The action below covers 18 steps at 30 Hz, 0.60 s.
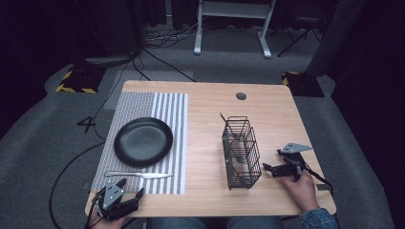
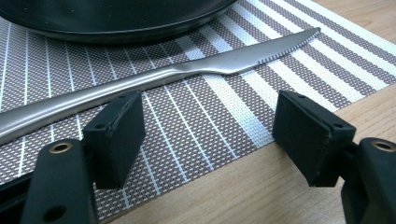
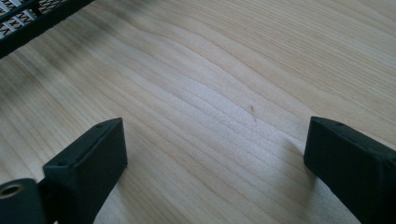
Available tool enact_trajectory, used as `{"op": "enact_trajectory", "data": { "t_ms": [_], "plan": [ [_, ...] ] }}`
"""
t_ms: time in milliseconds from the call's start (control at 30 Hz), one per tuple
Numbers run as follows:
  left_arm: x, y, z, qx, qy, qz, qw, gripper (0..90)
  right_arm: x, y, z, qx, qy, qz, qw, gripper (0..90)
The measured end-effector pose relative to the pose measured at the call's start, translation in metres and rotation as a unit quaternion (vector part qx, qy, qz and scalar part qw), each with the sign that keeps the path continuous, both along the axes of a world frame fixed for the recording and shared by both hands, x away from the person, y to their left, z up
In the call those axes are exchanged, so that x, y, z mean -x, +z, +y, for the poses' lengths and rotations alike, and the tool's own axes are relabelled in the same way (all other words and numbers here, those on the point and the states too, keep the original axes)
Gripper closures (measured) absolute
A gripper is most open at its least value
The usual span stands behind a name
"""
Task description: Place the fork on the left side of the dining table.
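A black plate (image 1: 143,141) sits on a striped woven placemat (image 1: 165,107) on the left half of the wooden table. A silver table knife (image 1: 138,175) lies on the mat just in front of the plate, seen close up as the knife (image 2: 187,70) in the left gripper view. My left gripper (image 1: 129,189) rests at the table's front left corner, open, its jaws empty and pointing at the knife. A black wire cutlery basket (image 1: 241,152) stands right of centre with utensils inside. My right gripper (image 1: 273,160) lies just right of the basket, open and empty over bare wood.
A round cable hole (image 1: 241,96) lies near the table's far edge. Bare wood stretches between the mat and the basket. Beyond the table, cables and a white desk frame (image 1: 234,24) stand on grey carpet.
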<state>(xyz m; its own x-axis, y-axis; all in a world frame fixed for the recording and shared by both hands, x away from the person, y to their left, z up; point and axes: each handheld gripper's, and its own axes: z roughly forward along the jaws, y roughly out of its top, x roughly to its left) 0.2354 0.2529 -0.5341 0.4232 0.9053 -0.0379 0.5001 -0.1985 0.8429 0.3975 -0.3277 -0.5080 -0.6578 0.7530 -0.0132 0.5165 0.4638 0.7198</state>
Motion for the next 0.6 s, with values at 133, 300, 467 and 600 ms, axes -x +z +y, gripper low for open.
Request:
{"op": "enact_trajectory", "data": {
  "t_ms": [133, 300, 467, 600],
  "plan": [
    [-0.0006, 0.0009, -0.0001, 0.000, 0.001, 0.004, 1.0000, 25.6, -0.0001, 0.0000, -0.0002, 0.000, 0.000, 0.000, 1.0000, 6.2],
    [-0.0013, 0.0020, 0.0007, 0.005, 0.002, 0.009, 0.9999, 25.7, -0.0001, 0.0000, -0.0003, 0.000, 0.001, 0.000, 1.0000, 6.2],
    [-0.0022, 0.0035, 0.0011, 0.006, 0.000, 0.015, 0.9999, 25.5, 0.0000, 0.0000, -0.0003, 0.000, 0.001, 0.000, 1.0000, 6.3],
    [-0.0031, 0.0099, -0.0016, -0.001, 0.002, 0.031, 0.9995, 27.5, 0.0003, 0.0002, -0.0006, 0.000, -0.001, 0.000, 1.0000, 7.5]
  ]
}}
